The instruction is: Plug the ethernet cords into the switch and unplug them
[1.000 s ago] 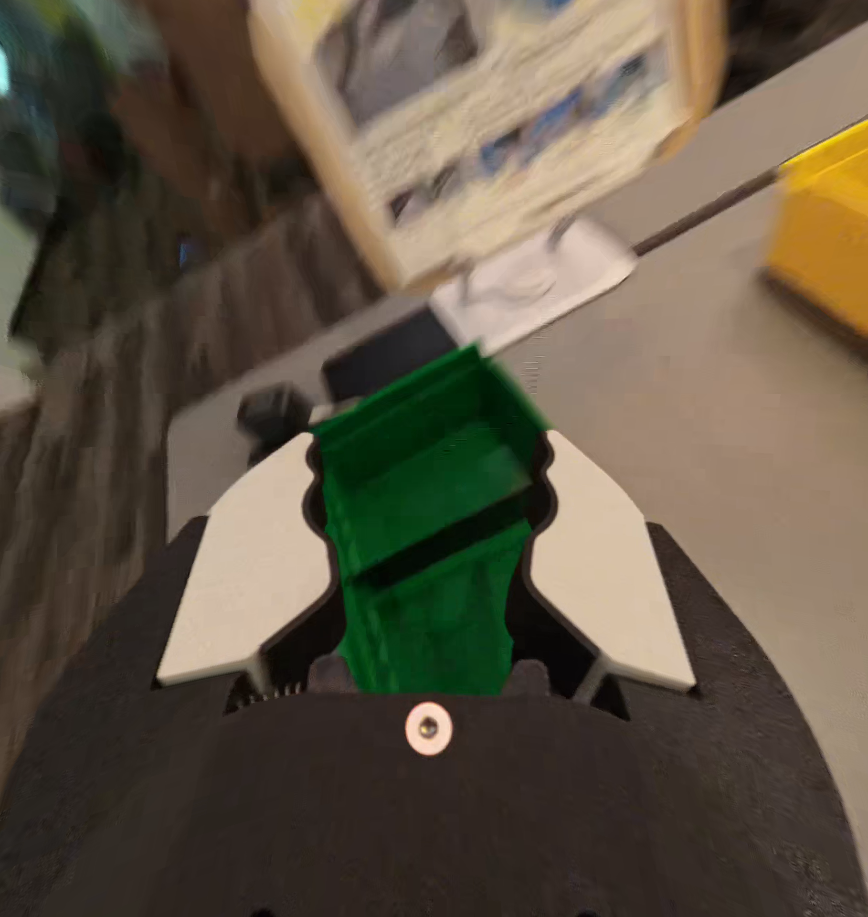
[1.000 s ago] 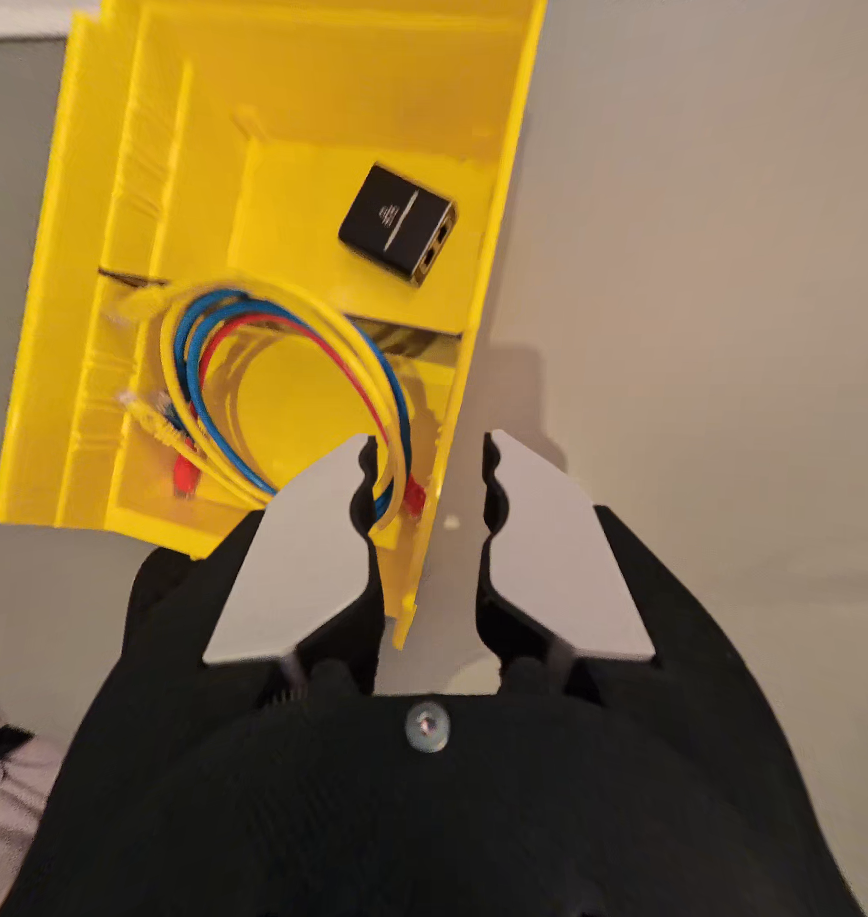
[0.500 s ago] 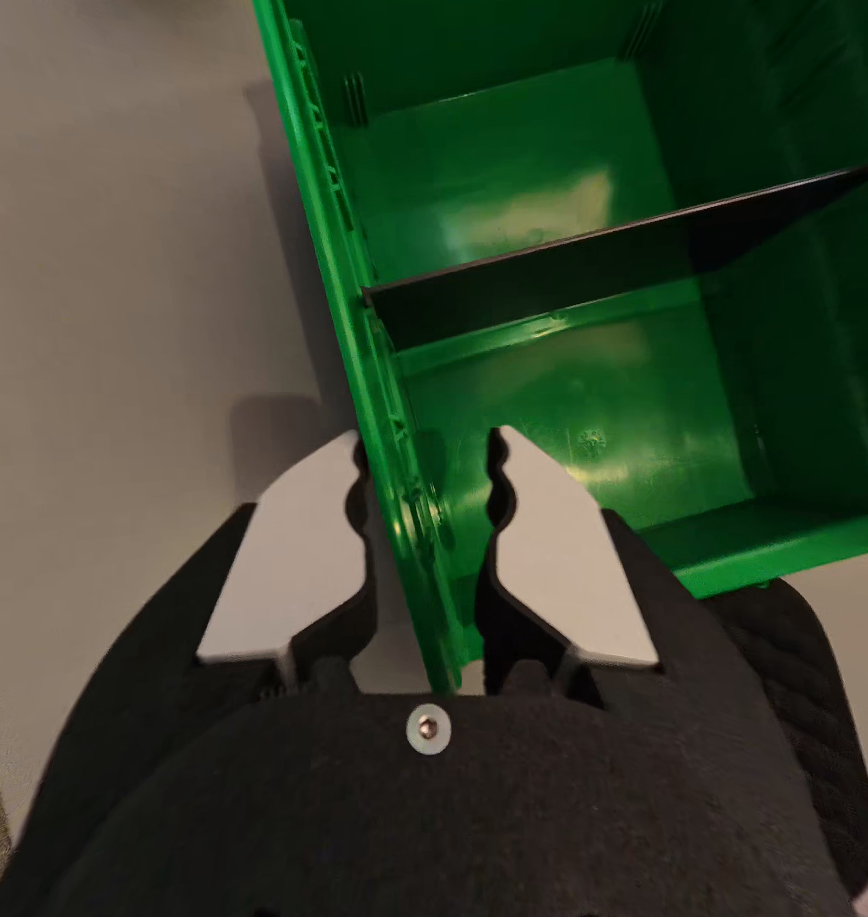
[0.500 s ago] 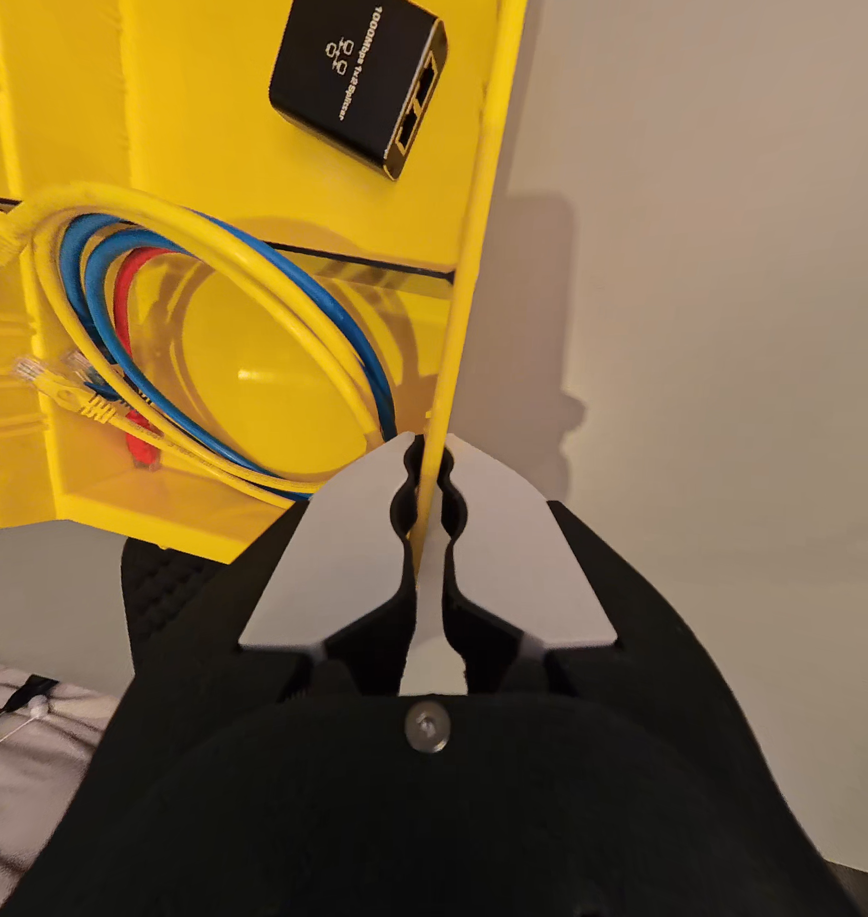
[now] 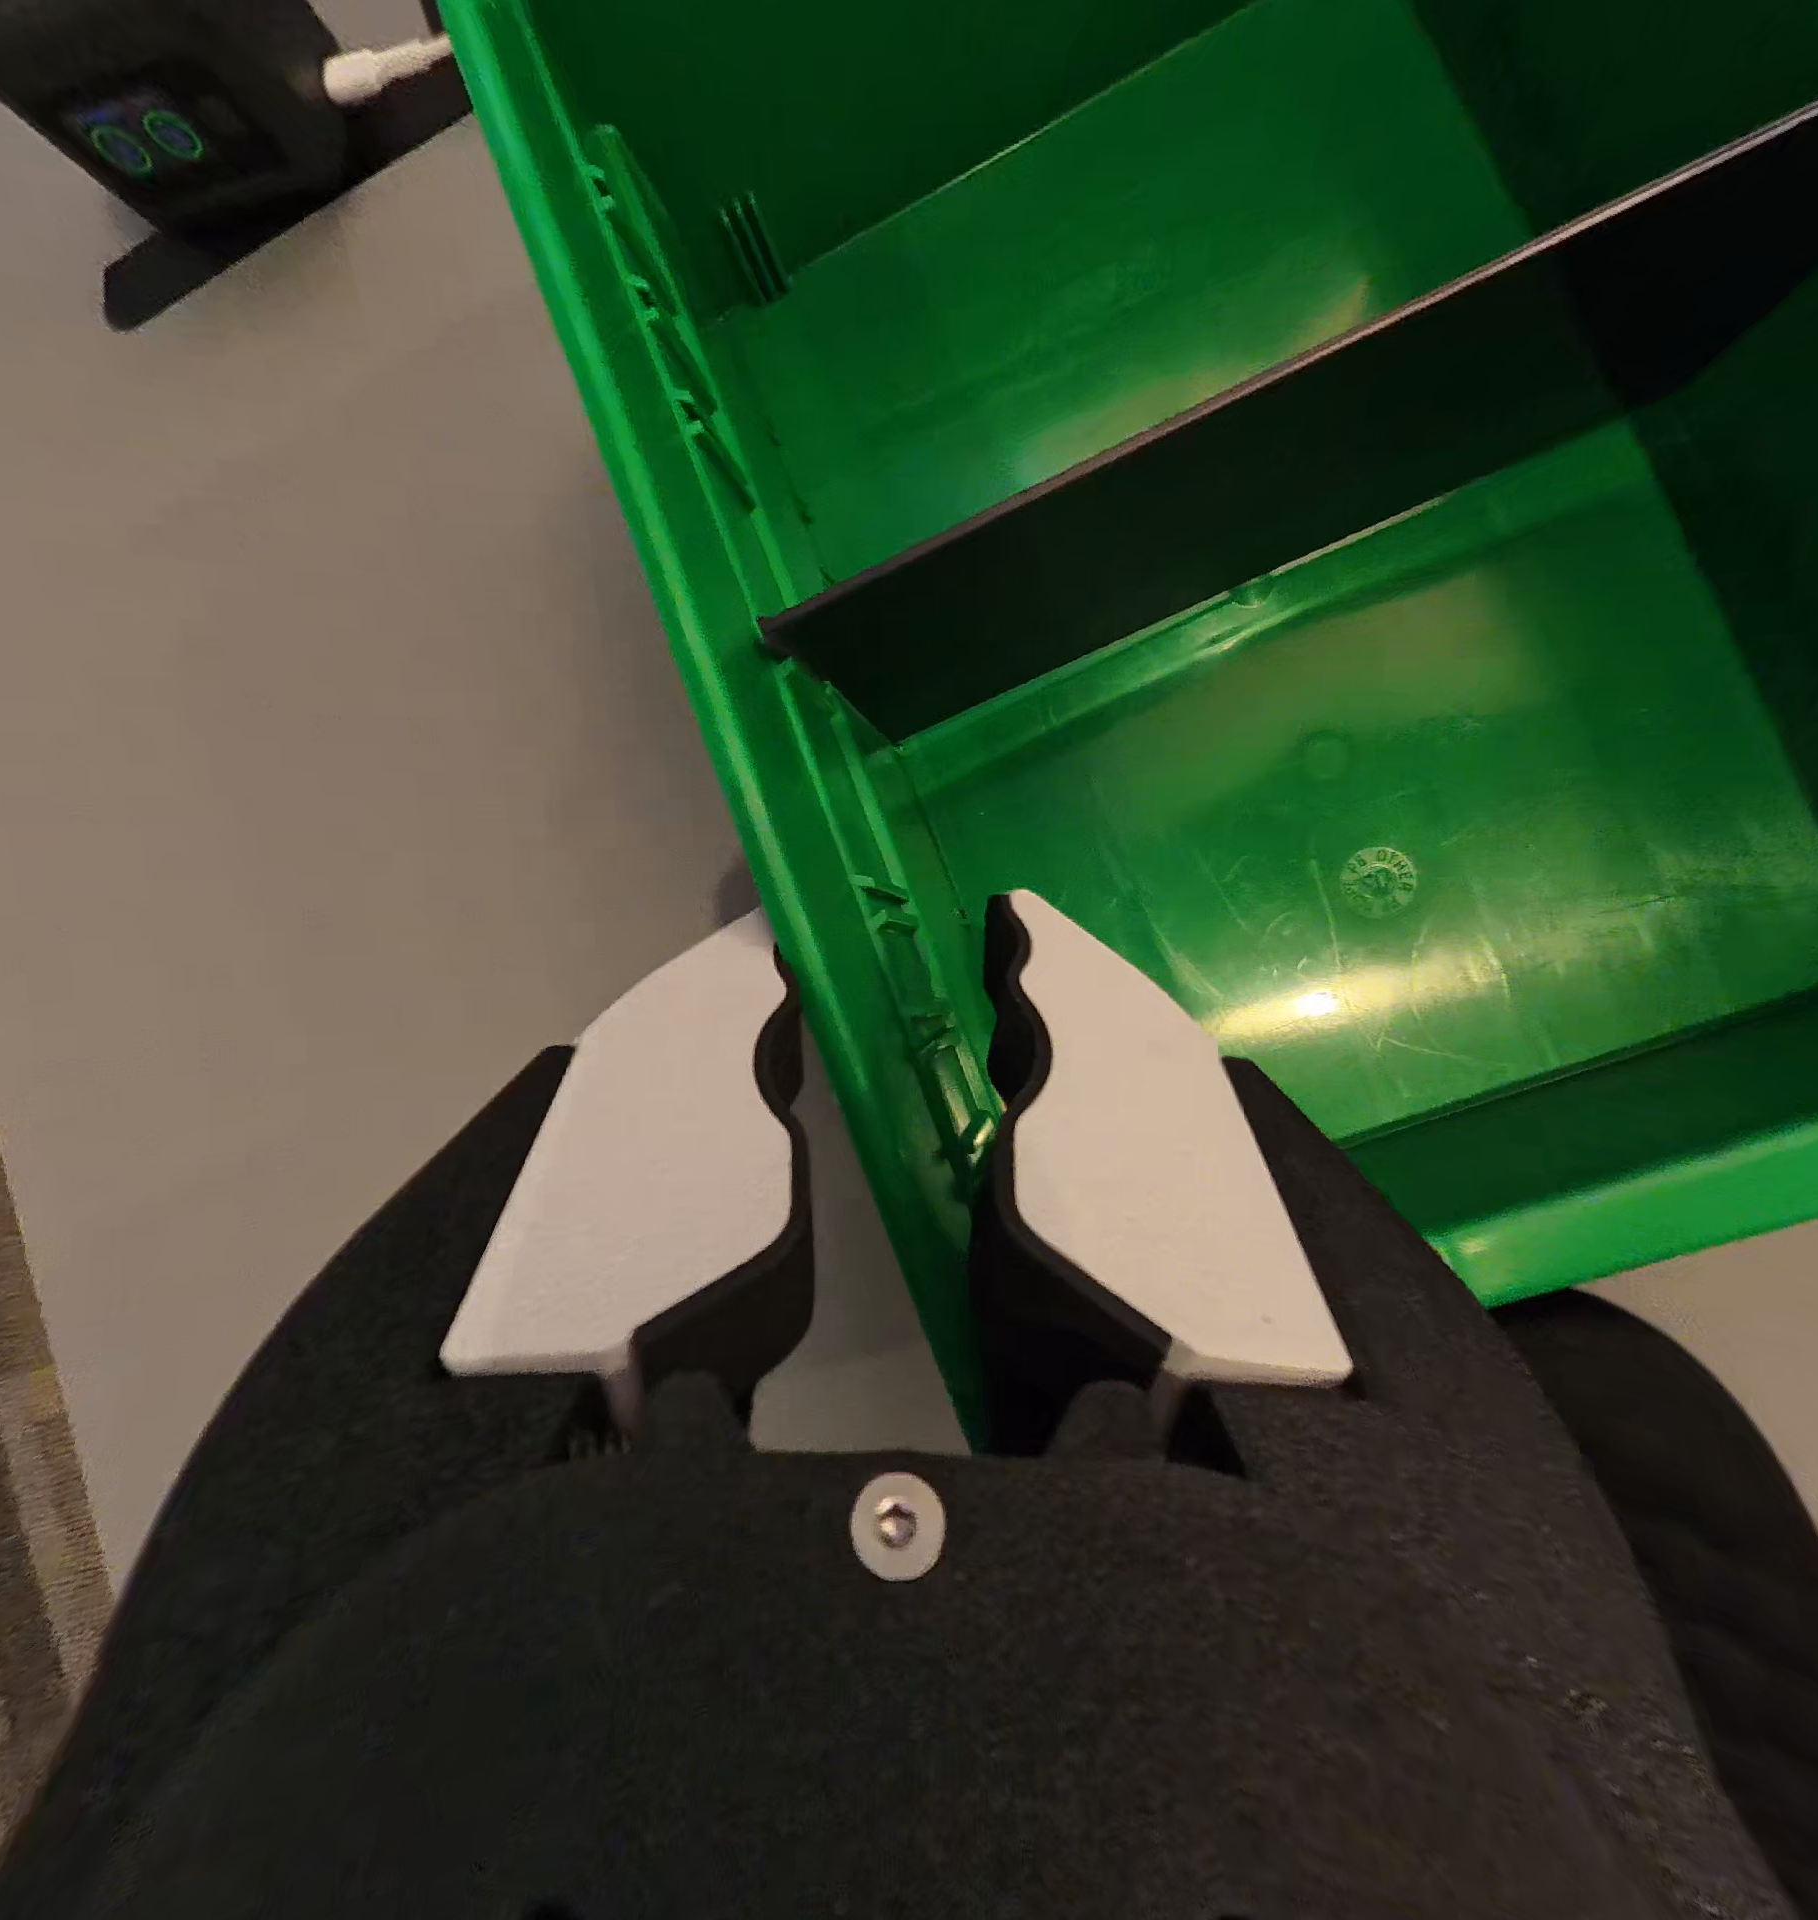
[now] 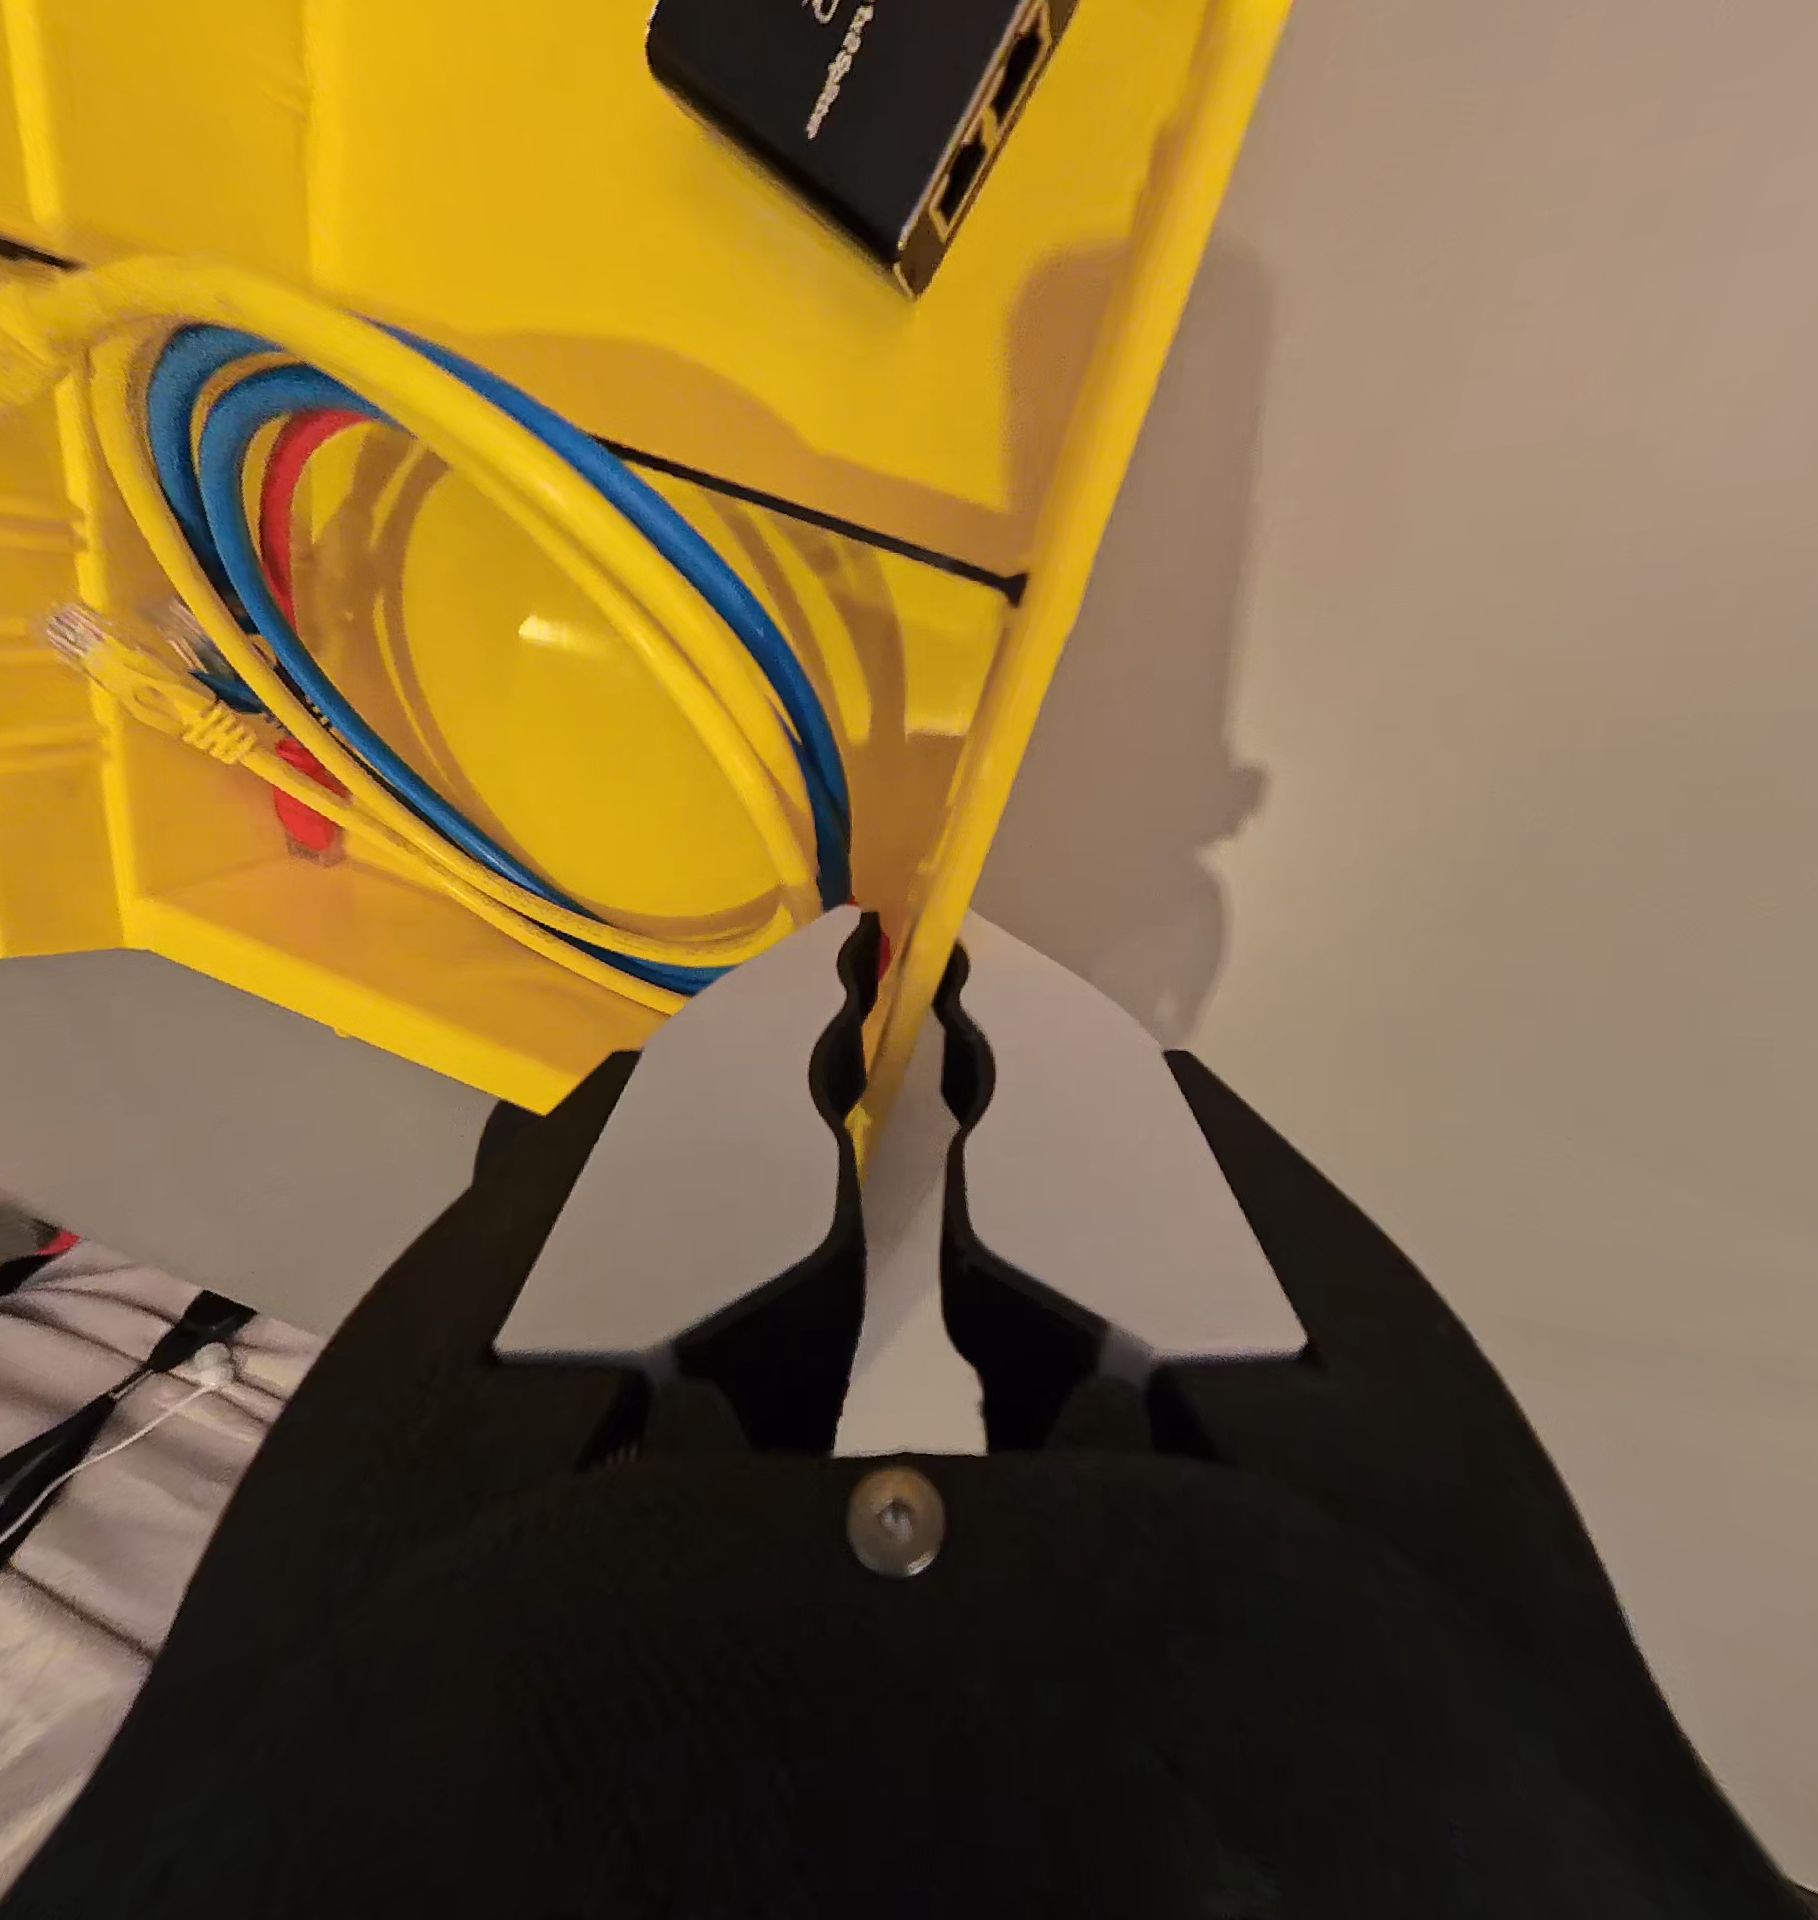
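Two hand-held grippers clamp bin walls: right [image 6: 900, 997] grips the yellow bin [image 6: 998, 790], cords [image 6: 614, 540] just left; left [image 5: 889, 997] grips the green bin [image 5: 853, 935].

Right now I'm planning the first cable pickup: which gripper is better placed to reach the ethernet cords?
Probably the right gripper: it pinches the yellow bin wall beside the coiled cords. The left gripper straddles the green bin wall.

Switch [image 6: 863, 114] and cords [image 6: 489, 623] lie in adjoining compartments of one bin [image 6: 1092, 644].
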`<state>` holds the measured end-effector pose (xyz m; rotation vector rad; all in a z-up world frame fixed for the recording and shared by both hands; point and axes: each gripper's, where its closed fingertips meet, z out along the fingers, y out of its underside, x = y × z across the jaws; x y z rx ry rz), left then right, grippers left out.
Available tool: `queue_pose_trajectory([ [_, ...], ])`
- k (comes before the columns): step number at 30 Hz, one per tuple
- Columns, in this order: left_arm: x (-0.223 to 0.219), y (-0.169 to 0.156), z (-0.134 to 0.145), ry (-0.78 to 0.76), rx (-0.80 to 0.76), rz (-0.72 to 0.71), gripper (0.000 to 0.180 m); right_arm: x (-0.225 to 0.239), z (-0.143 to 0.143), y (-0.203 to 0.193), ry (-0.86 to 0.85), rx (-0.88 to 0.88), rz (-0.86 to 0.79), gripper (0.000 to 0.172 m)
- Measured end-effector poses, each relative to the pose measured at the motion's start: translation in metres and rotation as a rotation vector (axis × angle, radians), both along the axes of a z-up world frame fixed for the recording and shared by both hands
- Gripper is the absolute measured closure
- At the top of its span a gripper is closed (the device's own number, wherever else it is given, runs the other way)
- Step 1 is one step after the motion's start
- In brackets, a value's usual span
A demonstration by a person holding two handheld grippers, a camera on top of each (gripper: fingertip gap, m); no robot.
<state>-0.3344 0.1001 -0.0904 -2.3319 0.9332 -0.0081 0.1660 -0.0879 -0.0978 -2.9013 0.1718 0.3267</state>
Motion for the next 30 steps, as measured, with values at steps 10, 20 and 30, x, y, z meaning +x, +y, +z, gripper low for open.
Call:
queue_pose_trajectory([
  [10, 0.025, -0.002, 0.010, 0.023, 0.086, -0.034, 0.135, -0.035, 0.005, 0.016, -0.038, -0.030, 0.102, 0.163],
  [20, 0.039, 0.012, 0.164, -0.238, 0.567, 0.031, 0.109, -0.089, 0.145, 0.054, -0.202, 0.670, 0.106, 0.156],
  [30, 0.078, 0.023, 0.232, -0.428, 0.731, 0.023, 0.106, -0.285, 0.083, 0.119, 0.064, 0.598, 0.353, 0.141],
])
